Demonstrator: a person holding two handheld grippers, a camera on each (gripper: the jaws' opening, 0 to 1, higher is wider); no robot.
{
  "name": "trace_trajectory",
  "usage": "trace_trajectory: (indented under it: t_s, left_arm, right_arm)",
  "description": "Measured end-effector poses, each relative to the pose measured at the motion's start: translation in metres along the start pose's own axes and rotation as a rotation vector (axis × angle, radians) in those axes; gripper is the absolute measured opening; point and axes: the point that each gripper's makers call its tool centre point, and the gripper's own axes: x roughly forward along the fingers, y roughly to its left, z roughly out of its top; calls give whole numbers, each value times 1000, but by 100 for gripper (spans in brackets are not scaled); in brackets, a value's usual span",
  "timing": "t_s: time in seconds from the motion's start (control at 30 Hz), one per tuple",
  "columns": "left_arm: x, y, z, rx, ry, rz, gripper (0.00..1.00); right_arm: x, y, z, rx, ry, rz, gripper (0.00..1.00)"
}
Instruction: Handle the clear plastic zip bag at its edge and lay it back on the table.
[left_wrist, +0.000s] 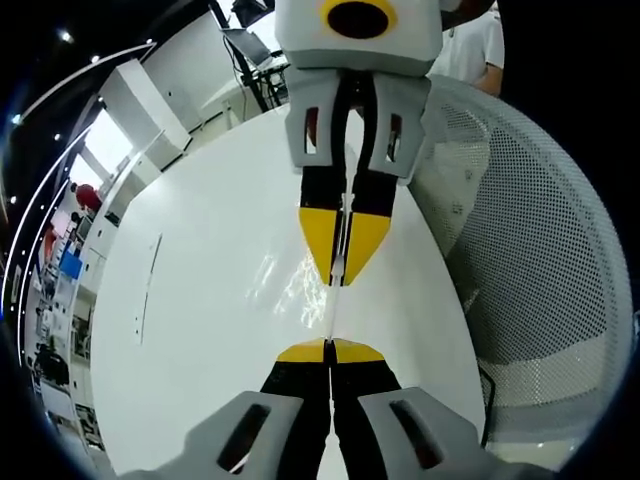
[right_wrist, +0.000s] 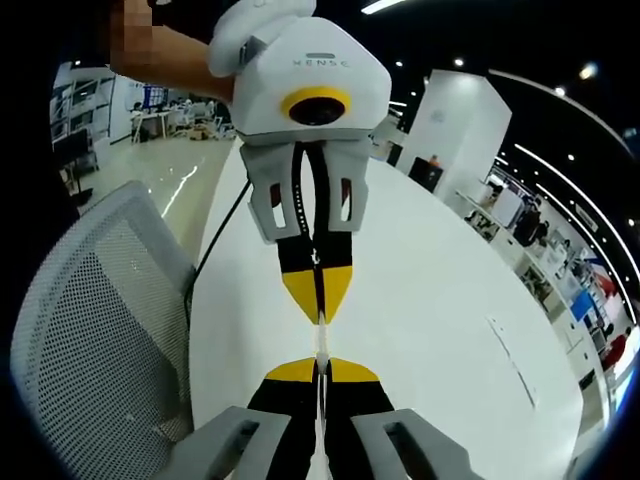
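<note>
The clear plastic zip bag (left_wrist: 335, 300) is held edge-on between the 2 grippers, above the round white table (left_wrist: 200, 330). In the left gripper view the left gripper (left_wrist: 330, 350) rises from 6 o'clock with its yellow-tipped jaws pressed together on one end of the bag's edge, and the right gripper (left_wrist: 343, 272) comes down from 12 o'clock with its jaws likewise closed on the other end. The right gripper view mirrors this: the right gripper (right_wrist: 320, 368) at 6 o'clock, the left gripper (right_wrist: 318, 308) at 12 o'clock, and the thin strip of the bag (right_wrist: 321, 340) spanning the short gap between the 2 sets of tips. The bag's long axis therefore runs straight along the line from one gripper to the other, from 6 to 12 o'clock in both views, and each gripper is equally near, since both are already pinching it. The film is so transparent that how much of the bag hangs below the gripped edge is hard to make out; faint glints on the tabletop at about 9 o'clock of the tips may be its body. To lay it back, the edge probably has to be lowered level toward the table beneath. Counted: 1 bag, 2 grippers, 1 table, and 1 grey mesh office chair (left_wrist: 530, 260) at 3 o'clock beside the table's rim.
</note>
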Motion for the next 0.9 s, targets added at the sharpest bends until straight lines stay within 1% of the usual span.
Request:
trace_trajectory:
  t_s: [0.23,0.43,0.9]
  left_arm:
    - [0,0,-1,-1,3,-3,0]
    - [0,-3,2,9,4,-15,0]
    - [-1,-8,18,12,-27,-13,0]
  right_arm:
    - [-2,1,-1,6,0,-2,0]
    - [-5,3,-1,20,-3,-3,0]
    - [-22,9,-3,60,-20,-6,0]
